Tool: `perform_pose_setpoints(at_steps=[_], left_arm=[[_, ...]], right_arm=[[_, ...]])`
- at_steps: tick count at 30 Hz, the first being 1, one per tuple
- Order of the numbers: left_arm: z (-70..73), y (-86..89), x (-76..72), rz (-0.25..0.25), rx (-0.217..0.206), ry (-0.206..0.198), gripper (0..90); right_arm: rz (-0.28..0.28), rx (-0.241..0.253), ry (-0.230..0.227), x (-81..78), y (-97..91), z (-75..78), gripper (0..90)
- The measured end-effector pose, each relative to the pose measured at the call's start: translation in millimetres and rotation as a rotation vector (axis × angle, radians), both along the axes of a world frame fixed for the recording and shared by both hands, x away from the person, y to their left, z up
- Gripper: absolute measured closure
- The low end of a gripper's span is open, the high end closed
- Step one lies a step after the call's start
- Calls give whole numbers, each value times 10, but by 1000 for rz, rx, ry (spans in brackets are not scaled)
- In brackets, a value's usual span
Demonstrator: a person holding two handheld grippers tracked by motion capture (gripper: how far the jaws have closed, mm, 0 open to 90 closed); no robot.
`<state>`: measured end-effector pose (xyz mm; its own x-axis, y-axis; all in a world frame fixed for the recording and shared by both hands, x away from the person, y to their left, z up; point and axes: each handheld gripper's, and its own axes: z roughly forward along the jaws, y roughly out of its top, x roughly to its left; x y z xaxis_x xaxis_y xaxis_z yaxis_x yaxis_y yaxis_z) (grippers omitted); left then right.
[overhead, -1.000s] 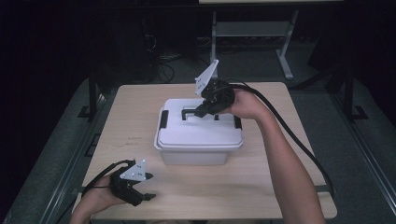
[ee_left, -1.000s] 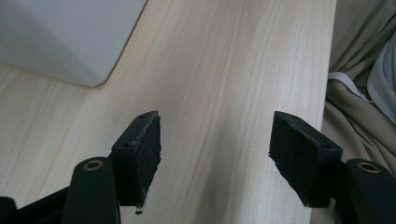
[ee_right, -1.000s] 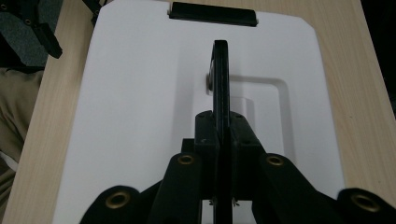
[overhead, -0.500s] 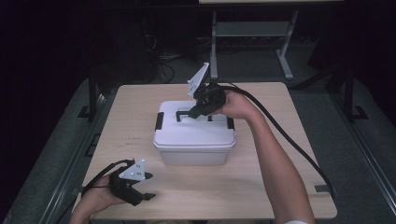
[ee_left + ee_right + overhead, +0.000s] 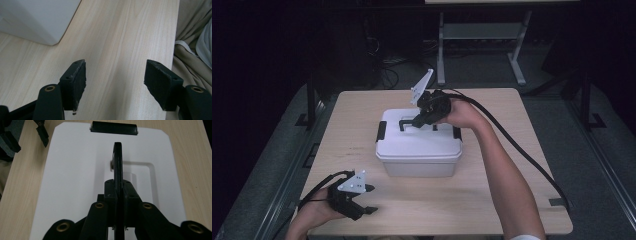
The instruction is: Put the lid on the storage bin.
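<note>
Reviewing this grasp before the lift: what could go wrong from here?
1. The right gripper is shut on the thin raised black handle of the white lidded box; lifting may make the box swing.
2. The left gripper rests open on the table, away from the box, so nothing steadies it.

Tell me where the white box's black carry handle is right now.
In the high view the handle stands raised on the lid of the white box mid-table, clamped in the right claw; the left claw sits near the table's front-left corner.
</note>
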<state>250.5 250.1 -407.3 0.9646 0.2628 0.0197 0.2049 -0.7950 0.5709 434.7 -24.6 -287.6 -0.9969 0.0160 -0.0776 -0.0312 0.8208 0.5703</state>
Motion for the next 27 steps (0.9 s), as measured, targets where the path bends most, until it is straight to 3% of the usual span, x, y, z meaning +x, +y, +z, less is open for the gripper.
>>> perform_pose_setpoints(at_steps=[21,27], left_arm=[[3,13,-4,3,5,0,335],[17,1,-5,0,11,1,335]], right_arm=[[-14,1,33,23,-7,-78,830],[-16,9,58,-12,-10,-62,707]])
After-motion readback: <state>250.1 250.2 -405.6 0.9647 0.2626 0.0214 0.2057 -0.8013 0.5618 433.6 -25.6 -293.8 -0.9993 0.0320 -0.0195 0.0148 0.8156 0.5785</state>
